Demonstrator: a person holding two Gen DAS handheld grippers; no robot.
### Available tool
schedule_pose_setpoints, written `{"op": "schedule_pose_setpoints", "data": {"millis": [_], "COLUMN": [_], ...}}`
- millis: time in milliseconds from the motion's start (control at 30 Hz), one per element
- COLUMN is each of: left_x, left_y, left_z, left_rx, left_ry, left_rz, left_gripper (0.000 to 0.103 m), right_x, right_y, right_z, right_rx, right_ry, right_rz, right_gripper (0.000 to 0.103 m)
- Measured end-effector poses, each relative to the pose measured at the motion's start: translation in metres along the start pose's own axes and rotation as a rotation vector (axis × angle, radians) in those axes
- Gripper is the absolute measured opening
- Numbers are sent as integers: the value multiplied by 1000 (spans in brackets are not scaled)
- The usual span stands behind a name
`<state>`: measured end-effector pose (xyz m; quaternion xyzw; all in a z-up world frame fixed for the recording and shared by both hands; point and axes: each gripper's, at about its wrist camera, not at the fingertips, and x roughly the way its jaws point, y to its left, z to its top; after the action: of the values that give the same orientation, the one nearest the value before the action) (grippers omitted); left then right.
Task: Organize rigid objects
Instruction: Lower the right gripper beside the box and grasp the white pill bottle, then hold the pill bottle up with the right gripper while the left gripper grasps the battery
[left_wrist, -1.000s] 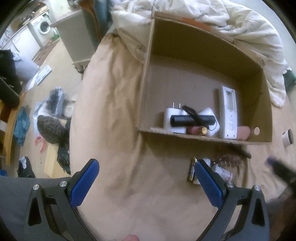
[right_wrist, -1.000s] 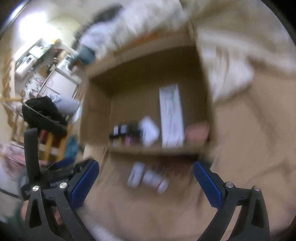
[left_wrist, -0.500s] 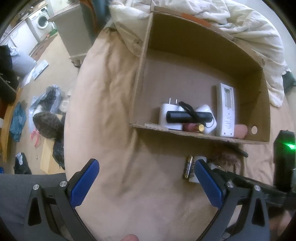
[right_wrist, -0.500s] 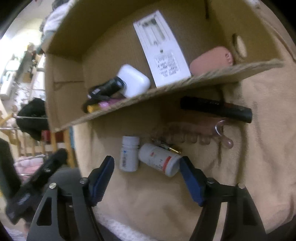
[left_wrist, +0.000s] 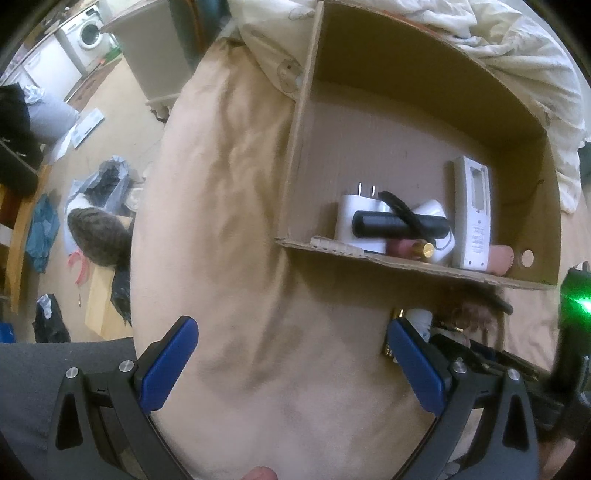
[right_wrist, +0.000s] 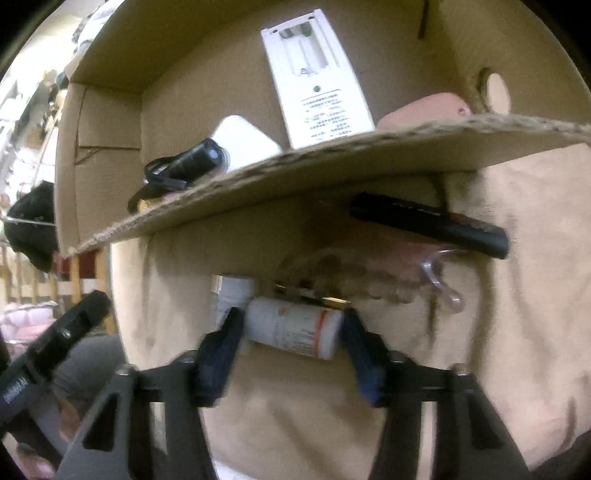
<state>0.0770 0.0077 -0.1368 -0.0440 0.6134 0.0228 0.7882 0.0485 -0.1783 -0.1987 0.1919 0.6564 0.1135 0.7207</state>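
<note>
My right gripper (right_wrist: 291, 328) has its blue pads against both ends of a white pill bottle (right_wrist: 291, 326) with a red-edged label, lying on the beige bedcover. A second white bottle (right_wrist: 232, 295) lies just behind it, with a gold battery (right_wrist: 332, 302) beside them. The cardboard box (left_wrist: 295, 147) holds a white remote (left_wrist: 472, 214), a black flashlight (left_wrist: 399, 223), a white charger (left_wrist: 351, 221) and a pink item (left_wrist: 500, 256). My left gripper (left_wrist: 291, 360) is open and empty over bare bedcover, left of the box front.
A black comb (right_wrist: 428, 225) and a clear hook (right_wrist: 439, 280) lie against the box's front wall. A white duvet (left_wrist: 517, 55) is bunched behind the box. The bed edge drops at left to a cluttered floor (left_wrist: 74, 206).
My right gripper has moved down and forward to the pill bottle and narrowed from wide open until its pads meet the bottle's ends. The left gripper has barely moved.
</note>
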Motion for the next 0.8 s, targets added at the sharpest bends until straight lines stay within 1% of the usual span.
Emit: {"op": "schedule_pose_setpoints", "data": {"millis": [67, 100, 167, 267, 300, 367, 400, 467, 533, 633, 700, 767, 800], "left_x": [2, 4, 6, 12, 15, 20, 23, 25, 26, 31, 40, 52, 57], "left_y": [0, -1, -2, -5, -6, -9, -11, -16, -19, -20, -19, -23, -25], "left_z": [1, 2, 2, 2, 2, 1, 0, -1, -1, 1, 6, 12, 15], "left_rx": [-1, 0, 10, 26, 27, 30, 37, 61, 76, 75, 47, 42, 38], "left_ry": [5, 13, 25, 43, 58, 99, 115, 119, 121, 137, 165, 209, 224], "left_rz": [-1, -13, -28, -26, -39, -93, -113, -114, -117, -138, -173, -209, -215], "left_gripper": [102, 102, 102, 102, 102, 98, 98, 97, 96, 85, 69, 64, 64], "right_x": [-2, -6, -18, -45, -54, -75, -84, -96, -98, -92, -99, -106, -108], "right_y": [2, 2, 4, 6, 9, 9, 9, 9, 3, -12, -14, -8, -6], "right_z": [-3, -5, -7, -9, -9, -7, -7, -5, -7, -6, -6, -2, -1], "right_rx": [-24, -24, -15, -50, -63, -88, -104, -139, -132, -64, -47, -69, -78], "right_ry": [-3, -9, -24, -57, -71, -103, -116, -148, -165, -172, -193, -223, -230], "right_rz": [-6, 1, 29, 54, 67, 107, 114, 114, 127, 159, 176, 183, 185], "right_gripper": [55, 55, 55, 55, 55, 55, 55, 55, 55, 55, 55, 55, 55]}}
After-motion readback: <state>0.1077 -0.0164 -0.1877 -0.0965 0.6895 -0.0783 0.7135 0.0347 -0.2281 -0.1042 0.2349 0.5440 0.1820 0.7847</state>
